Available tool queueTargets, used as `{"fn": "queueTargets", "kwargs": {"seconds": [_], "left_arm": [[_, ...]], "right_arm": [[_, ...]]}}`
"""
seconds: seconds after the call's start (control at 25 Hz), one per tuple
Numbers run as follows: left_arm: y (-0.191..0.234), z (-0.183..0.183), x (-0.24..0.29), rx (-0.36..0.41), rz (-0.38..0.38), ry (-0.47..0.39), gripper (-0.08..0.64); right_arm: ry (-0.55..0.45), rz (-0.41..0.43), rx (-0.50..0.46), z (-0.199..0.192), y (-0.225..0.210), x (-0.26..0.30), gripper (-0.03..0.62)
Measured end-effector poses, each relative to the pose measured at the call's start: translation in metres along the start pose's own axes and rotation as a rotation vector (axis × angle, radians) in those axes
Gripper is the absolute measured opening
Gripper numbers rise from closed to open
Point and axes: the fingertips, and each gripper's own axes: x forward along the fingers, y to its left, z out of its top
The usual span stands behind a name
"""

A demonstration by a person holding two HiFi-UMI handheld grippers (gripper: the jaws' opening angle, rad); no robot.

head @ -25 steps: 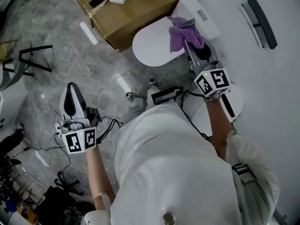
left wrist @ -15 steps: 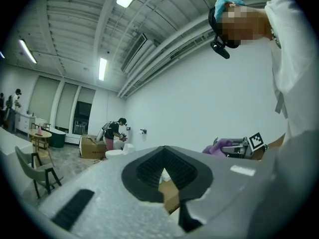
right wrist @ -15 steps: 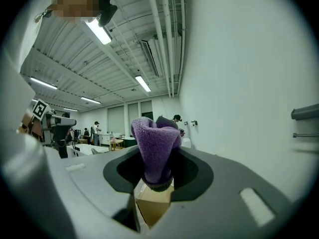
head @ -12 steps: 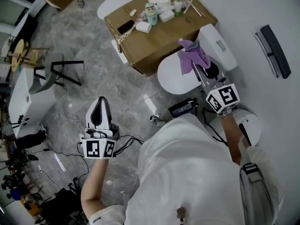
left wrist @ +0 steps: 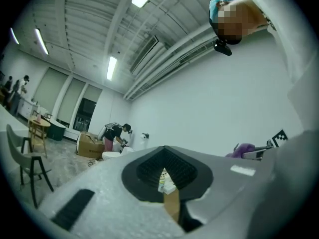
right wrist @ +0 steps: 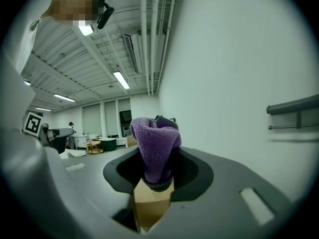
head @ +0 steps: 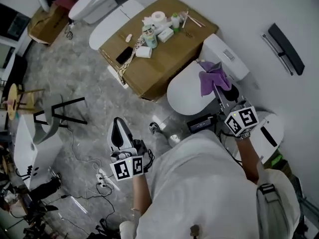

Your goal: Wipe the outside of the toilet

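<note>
Over the back of the toilet [head: 185, 92] lid, just short of the tank [head: 225, 58], my right gripper [head: 217, 86] reaches forward at arm's length. Its fingers are closed on a bunched purple cloth [head: 211, 76] that sticks up past the tips. Whether the cloth touches the lid I cannot tell.

My left gripper [head: 118, 127] hangs low at my side above the grey floor [head: 84, 83], pointing forward. Its fingers are together with nothing between them; only a thin slit shows the room beyond.

Close against the toilet's left side stands a cardboard box [head: 164, 59] carrying a paper roll [head: 158, 17], small bottles and a dark phone [head: 124, 55]. Near the left gripper, cables [head: 99, 176] trail across the floor. Beyond the box lies a second toilet [head: 113, 22].

My white shirt [head: 199, 183] hides the nearer toilet's front and base. My forearm partly covers a white round thing [head: 271, 128] on the right, so I cannot say what it is.
</note>
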Motion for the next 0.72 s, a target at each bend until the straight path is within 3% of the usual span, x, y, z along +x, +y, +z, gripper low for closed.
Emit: {"fn": "queueTargets", "kwargs": {"seconds": [0.2, 0.32, 0.56, 0.64, 0.72], "left_arm": [[0.064, -0.016, 0.036, -0.034, -0.142, 0.080, 0.006], [0.080, -0.017, 0.060, -0.044, -0.279, 0.120, 0.006], [0.055, -0.026, 0.107, -0.017, -0.670, 0.166, 0.006], [0.040, -0.029, 0.114, -0.001, -0.765, 0.161, 0.006], [0.027, -0.034, 0.115, -0.007, -0.812, 0.161, 0.006]], "right_arm": [[-0.038, -0.277, 0.044, 0.001, 0.012, 0.012, 0.137], [-0.103, -0.425, 0.085, 0.009, 0.033, 0.006, 0.137], [-0.124, -0.676, 0.066, 0.000, 0.088, -0.038, 0.137], [-0.112, -0.747, 0.059, -0.012, 0.098, -0.060, 0.137], [-0.108, -0.801, 0.072, -0.021, 0.107, -0.082, 0.137]]}}
